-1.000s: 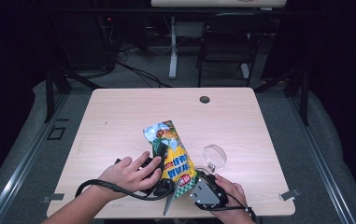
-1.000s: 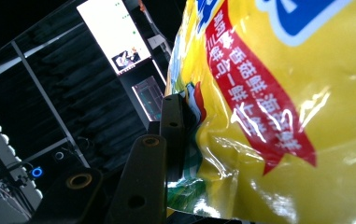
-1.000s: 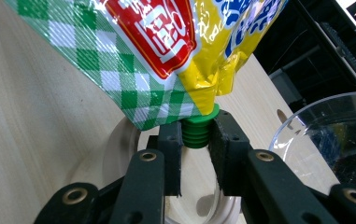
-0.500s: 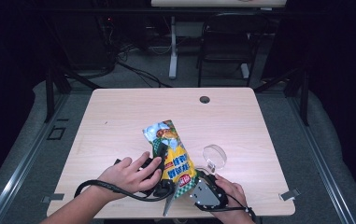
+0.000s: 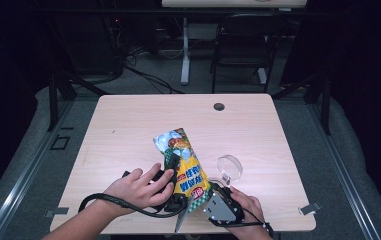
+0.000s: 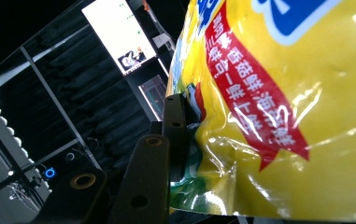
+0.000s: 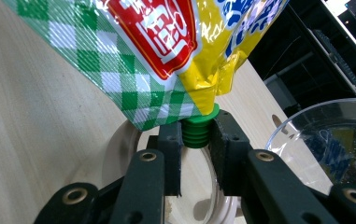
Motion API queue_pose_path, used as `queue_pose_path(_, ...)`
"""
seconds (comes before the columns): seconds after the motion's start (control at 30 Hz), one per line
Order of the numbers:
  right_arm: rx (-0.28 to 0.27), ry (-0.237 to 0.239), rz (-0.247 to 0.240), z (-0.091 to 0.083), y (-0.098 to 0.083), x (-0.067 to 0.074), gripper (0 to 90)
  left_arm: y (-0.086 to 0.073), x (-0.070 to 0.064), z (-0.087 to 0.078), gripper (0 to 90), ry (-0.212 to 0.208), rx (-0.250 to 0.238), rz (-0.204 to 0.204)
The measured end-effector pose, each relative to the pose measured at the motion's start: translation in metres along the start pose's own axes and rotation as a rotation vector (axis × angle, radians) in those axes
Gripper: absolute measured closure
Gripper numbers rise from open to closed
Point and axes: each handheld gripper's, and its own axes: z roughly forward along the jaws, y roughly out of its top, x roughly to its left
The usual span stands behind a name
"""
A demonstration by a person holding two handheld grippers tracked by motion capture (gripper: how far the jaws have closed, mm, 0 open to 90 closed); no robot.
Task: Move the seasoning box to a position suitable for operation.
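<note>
A yellow snack pouch with a green checked bottom corner lies tilted near the table's front edge. My left gripper holds its body from the left side. In the left gripper view one black finger presses into the glossy pouch and the other is hidden behind it; these jaws have just been closing on the pouch. My right gripper is at the pouch's near end. In the right gripper view it is shut on the pouch's ribbed green cap, with the pouch above.
A clear glass bowl stands just right of the pouch, close to the right gripper. A pale round ring lies on the wooden table under the cap. A cable hole is at the far edge.
</note>
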Motion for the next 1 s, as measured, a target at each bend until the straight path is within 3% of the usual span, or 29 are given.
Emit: queue_pose_path(1.0, -0.007, -0.009, -0.012, 0.0, 0.0006, 0.0006, 75.2, -0.0005, 0.0013, -0.0021, 82.3, 0.006, -0.002, 0.003)
